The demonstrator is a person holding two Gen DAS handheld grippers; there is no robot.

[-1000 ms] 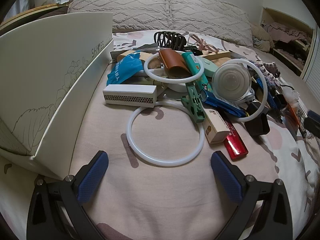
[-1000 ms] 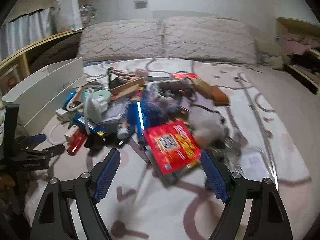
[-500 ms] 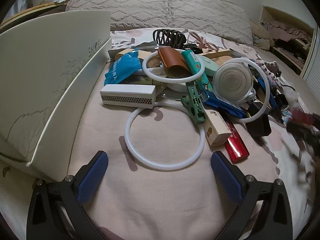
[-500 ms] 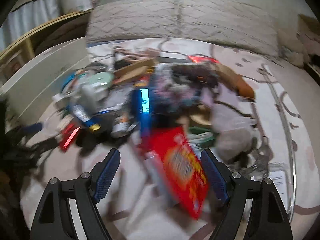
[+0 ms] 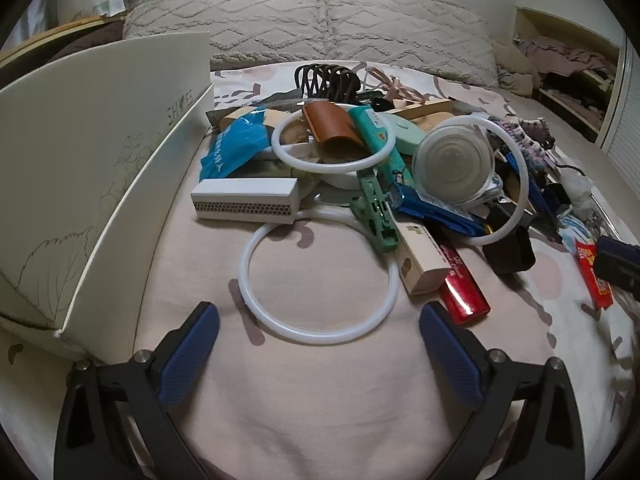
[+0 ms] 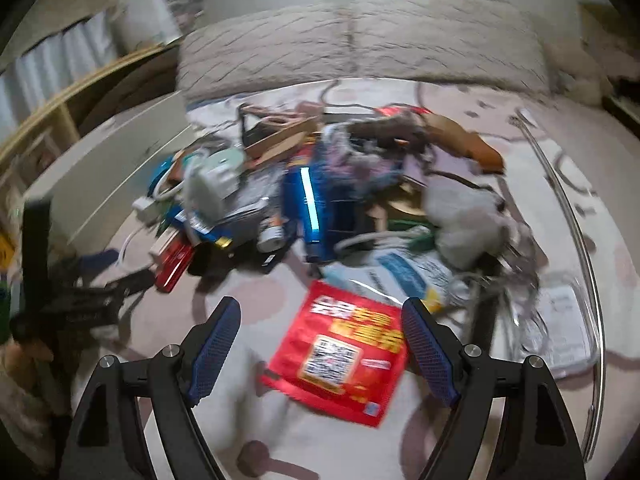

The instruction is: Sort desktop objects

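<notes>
A pile of small objects lies on a bed. In the left wrist view my left gripper (image 5: 318,350) is open and empty, just short of a white plastic ring (image 5: 318,274). Behind the ring lie a white perforated box (image 5: 244,202), a green clip (image 5: 374,216), a beige box (image 5: 420,260) and a red lighter (image 5: 464,288). In the right wrist view my right gripper (image 6: 320,344) is open and empty, with a red packet (image 6: 340,354) lying flat between its fingers. A blue tube (image 6: 308,208) lies beyond it.
A white shoebox (image 5: 92,184) stands open along the left. Pillows (image 5: 312,28) line the head of the bed. A clear plastic tray (image 6: 560,320) sits at the right of the pile. The right gripper's tip shows at the left view's right edge (image 5: 618,262).
My right gripper has moved forward and down, so the red packet now lies between its fingers. My left gripper has barely moved.
</notes>
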